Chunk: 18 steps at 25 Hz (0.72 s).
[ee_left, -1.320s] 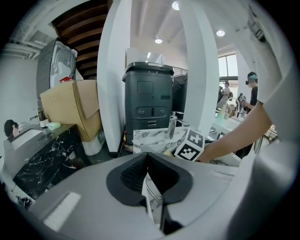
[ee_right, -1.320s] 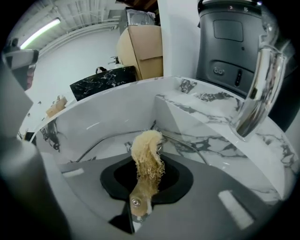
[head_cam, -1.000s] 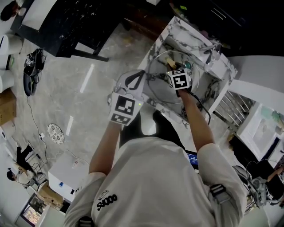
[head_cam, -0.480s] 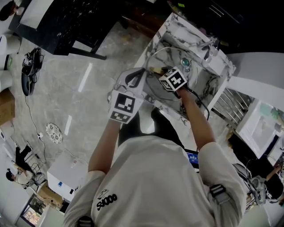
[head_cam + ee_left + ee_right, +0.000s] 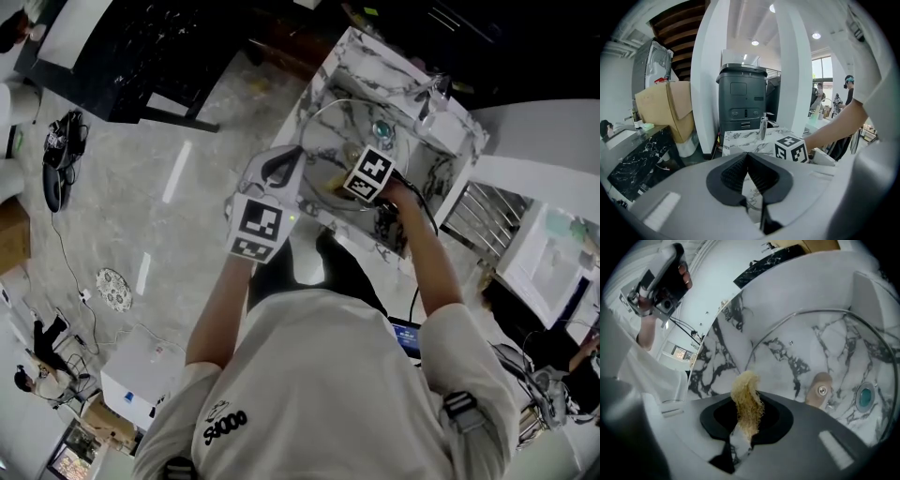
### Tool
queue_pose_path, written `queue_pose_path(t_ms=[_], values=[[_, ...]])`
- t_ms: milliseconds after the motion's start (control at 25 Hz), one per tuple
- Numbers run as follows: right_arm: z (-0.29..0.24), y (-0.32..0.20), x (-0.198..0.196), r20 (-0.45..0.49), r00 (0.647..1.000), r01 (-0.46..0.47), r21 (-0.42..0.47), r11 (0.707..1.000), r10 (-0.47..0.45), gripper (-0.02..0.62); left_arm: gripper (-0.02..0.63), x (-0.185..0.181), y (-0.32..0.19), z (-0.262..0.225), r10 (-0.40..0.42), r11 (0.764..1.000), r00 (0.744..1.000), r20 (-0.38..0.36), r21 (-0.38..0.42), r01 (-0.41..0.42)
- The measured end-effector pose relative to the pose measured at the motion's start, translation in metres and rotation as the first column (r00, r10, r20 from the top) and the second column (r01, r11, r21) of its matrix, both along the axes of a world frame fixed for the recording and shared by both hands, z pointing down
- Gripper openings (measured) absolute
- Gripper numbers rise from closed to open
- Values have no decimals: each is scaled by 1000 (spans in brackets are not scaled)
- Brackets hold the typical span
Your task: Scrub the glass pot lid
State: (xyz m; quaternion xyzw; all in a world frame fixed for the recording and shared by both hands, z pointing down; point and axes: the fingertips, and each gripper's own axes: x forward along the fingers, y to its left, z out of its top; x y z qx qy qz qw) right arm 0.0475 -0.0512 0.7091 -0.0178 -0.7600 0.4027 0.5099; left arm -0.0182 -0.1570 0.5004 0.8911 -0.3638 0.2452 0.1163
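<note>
The glass pot lid [image 5: 339, 127] with a metal rim leans in the marble sink [image 5: 405, 64]. My left gripper [image 5: 284, 169] is at the lid's near left rim, jaws closed on the thin edge [image 5: 762, 213]. In the right gripper view the lid [image 5: 825, 348] fills the basin, its tan knob [image 5: 819, 389] showing through the glass. My right gripper [image 5: 336, 183] is shut on a yellow fibre scrubber [image 5: 746, 404], which presses against the lid's lower part [image 5: 328, 185]. The right gripper's marker cube [image 5: 791, 149] shows in the left gripper view.
A chrome faucet [image 5: 436, 94] stands at the sink's far side, and a teal drain [image 5: 865, 395] lies at the basin bottom. A wire rack [image 5: 478, 220] is to the right, a black table [image 5: 141, 47] at far left. A dark bin [image 5: 743, 101] and a cardboard box [image 5: 665, 110] stand beyond.
My right gripper has swept the scrubber from the lid's upper middle down toward its near left side. The left gripper has kept its hold.
</note>
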Motion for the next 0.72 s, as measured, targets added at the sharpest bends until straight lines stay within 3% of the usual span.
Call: queue_pose_path(t_ms=[120, 280, 400, 720], values=[[2, 14, 23, -72, 995, 71, -58, 996, -75, 52, 9, 4, 2, -1, 14, 1000, 1000, -6, -4, -14], [16, 12, 71, -268, 951, 141, -69, 988, -154, 52, 9, 9, -1, 0, 39, 999, 999, -14, -10, -39], [20, 1, 94, -328, 937, 111, -50, 993, -121, 51, 9, 15, -4, 2, 60, 998, 998, -11, -14, -60], [23, -30, 128, -380, 925, -7, 46, 999, 24, 52, 9, 20, -13, 4, 103, 994, 995, 0, -25, -103]])
